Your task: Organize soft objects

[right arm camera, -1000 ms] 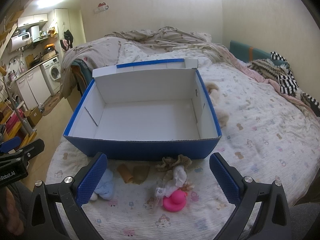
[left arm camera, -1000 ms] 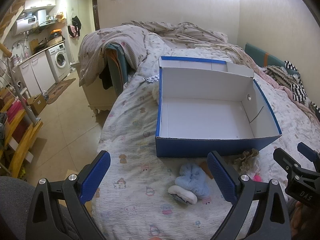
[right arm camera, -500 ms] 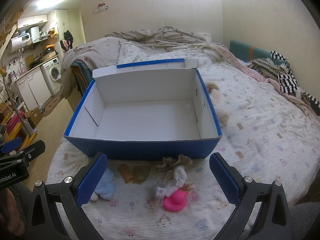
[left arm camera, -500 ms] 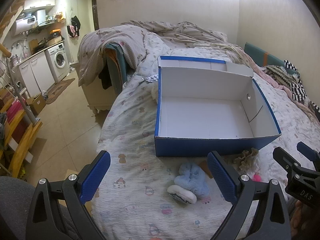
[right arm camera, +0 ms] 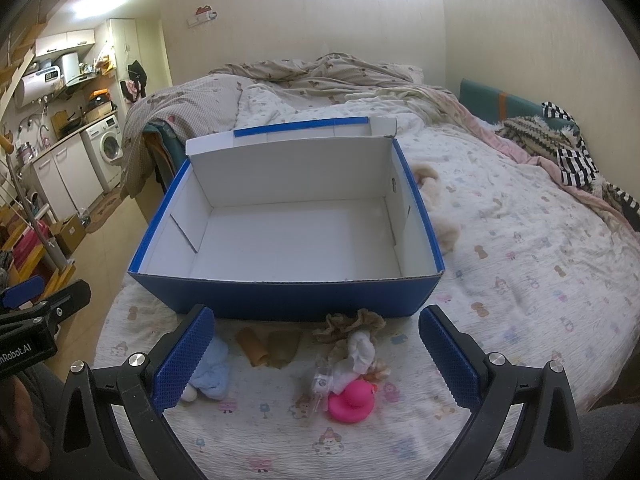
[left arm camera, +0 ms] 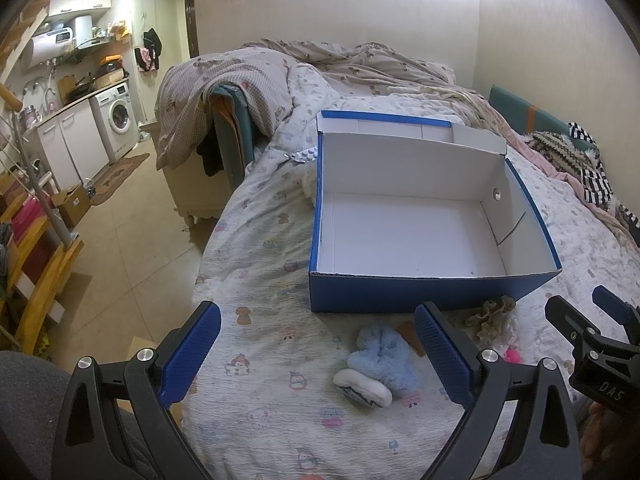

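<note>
Little is changing since the earlier frames — both grippers are still hovering at the near edge of the bed, and the left camera is only drifting slightly, with the box sitting a touch lower in its view. Soft things are lying in a loose row on the sheet (right arm camera: 520, 264), just near of the box (right arm camera: 288, 300). At the left a blue plush (left arm camera: 384, 360) is resting on a white piece (left arm camera: 362, 388), touching it. Right of it two brown rolls (right arm camera: 268, 346) are lying side by side, then a crumpled tan rag (right arm camera: 352, 320) beside a white cloth (right arm camera: 360, 354), and a pink duck (right arm camera: 352, 396) nearest of all, against the cloth. A beige plush (right arm camera: 436, 208) is lying to the right of the box, close to its wall. The box is standing open and white inside, its flap raised at the far side.

The left gripper (left arm camera: 318, 354) is hanging over the near left of the row, its jaws spread wide, with the blue plush showing between them and nothing being touched. The right gripper (right arm camera: 316, 356) is hanging over the rolls, rag and duck, jaws likewise spread wide and gripping nothing. Each gripper is showing at the edge of the other's view.

Far behind, a rumpled quilt (right arm camera: 320, 76) is lying across the bed — off to the left, a washer (left arm camera: 116, 114) is standing under a counter.
</note>
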A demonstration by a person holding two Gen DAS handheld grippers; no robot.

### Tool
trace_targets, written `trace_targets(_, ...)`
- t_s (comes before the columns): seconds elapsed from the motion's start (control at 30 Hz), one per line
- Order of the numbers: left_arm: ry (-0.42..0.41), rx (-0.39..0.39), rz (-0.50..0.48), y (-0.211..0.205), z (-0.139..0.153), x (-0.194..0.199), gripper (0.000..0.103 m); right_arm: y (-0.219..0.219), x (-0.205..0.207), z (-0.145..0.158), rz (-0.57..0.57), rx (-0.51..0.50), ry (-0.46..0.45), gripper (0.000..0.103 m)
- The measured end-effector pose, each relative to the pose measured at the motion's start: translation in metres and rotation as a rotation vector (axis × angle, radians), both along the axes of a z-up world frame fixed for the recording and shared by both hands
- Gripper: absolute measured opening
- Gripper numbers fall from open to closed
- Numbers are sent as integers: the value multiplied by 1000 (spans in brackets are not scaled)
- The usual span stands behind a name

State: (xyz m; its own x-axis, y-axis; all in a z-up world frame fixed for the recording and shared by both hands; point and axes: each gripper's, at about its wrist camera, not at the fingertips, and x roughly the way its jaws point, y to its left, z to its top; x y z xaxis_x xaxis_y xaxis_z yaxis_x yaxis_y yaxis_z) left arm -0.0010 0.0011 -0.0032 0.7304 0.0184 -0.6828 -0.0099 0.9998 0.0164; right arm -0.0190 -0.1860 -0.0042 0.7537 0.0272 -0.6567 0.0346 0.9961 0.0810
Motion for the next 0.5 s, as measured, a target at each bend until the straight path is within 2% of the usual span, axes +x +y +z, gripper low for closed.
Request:
trace_targets(0.23, -2, 6, -5, 0, 0, -1, 97, 2, -4, -6, -6, 23, 3, 103)
trace_targets(0.5, 3, -8, 3, 7, 4, -7, 97, -15, -7, 12, -8, 104, -5, 103)
